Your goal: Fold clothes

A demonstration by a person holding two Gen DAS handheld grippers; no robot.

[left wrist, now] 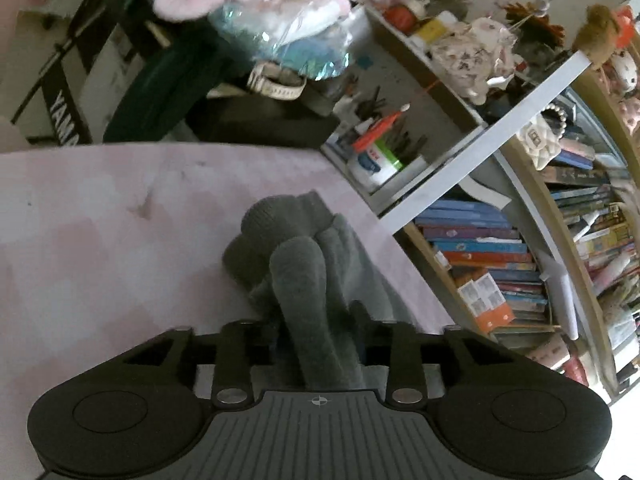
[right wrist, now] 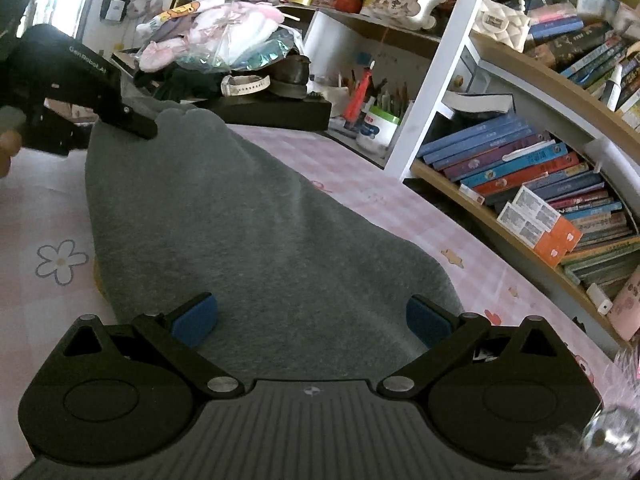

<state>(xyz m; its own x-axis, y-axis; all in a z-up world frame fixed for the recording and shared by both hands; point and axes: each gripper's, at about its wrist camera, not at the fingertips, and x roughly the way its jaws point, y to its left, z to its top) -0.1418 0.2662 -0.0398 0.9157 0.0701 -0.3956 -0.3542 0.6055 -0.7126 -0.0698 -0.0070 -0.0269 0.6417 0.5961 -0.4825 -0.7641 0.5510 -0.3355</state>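
A grey knit garment (right wrist: 240,220) lies lengthwise on a pink checked bed cover (right wrist: 400,208). In the right wrist view its far end is puckered up at the tip of my left gripper (right wrist: 146,130). In the left wrist view a thick bunched fold of the grey garment (left wrist: 304,272) runs back between the fingers of my left gripper (left wrist: 320,320), filling the gap, so the jaws stand shut on it. My right gripper (right wrist: 310,320) hovers over the garment's near end. Its blue pads (right wrist: 196,320) are spread wide and hold nothing.
A bookshelf (right wrist: 540,184) full of books runs along the right of the bed. A pot of pens (right wrist: 378,128), a black case (right wrist: 272,112) and a heap of pale clothes and bags (right wrist: 224,36) stand beyond the bed's far edge. A hand (right wrist: 6,152) holds the left gripper's handle.
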